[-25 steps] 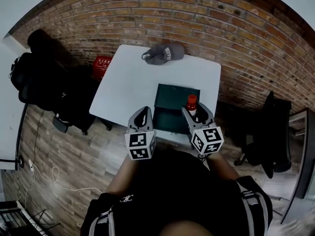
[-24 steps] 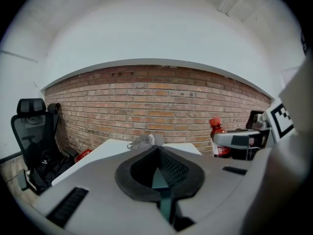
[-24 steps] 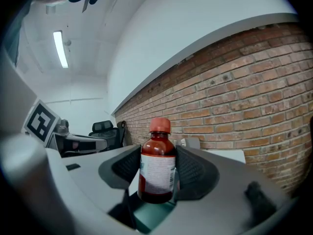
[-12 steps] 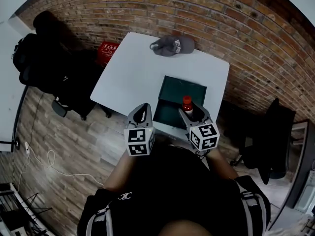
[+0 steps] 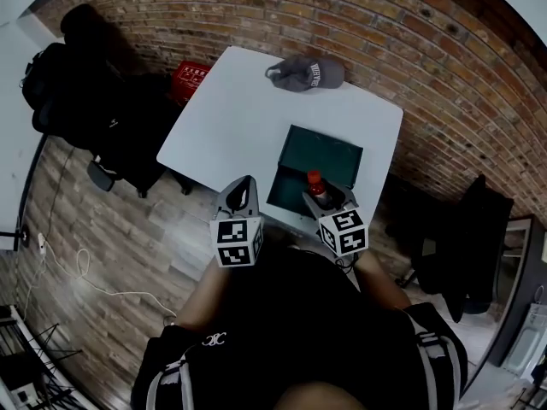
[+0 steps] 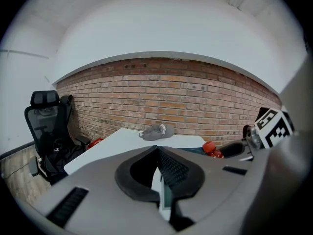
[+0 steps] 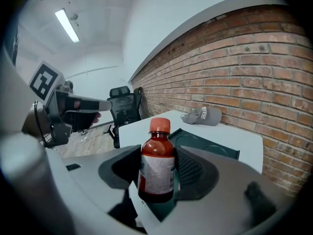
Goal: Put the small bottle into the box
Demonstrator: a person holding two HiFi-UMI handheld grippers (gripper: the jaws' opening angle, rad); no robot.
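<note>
A small bottle of dark red liquid with an orange-red cap stands upright between the jaws of my right gripper, which is shut on its body. In the head view the bottle hangs over the near part of the open dark green box, with the right gripper just behind it. The box lies on the white table, ahead of the bottle. My left gripper hovers at the table's near edge, left of the box. Its jaws meet with nothing between them.
A grey cap lies at the table's far edge by the brick wall. Black office chairs stand left of the table, with a red object beside them. Another chair is on the right.
My right gripper has carried the bottle a little leftward, from the box's right edge to over its near middle. The left gripper stays beside it, still shut and empty.
</note>
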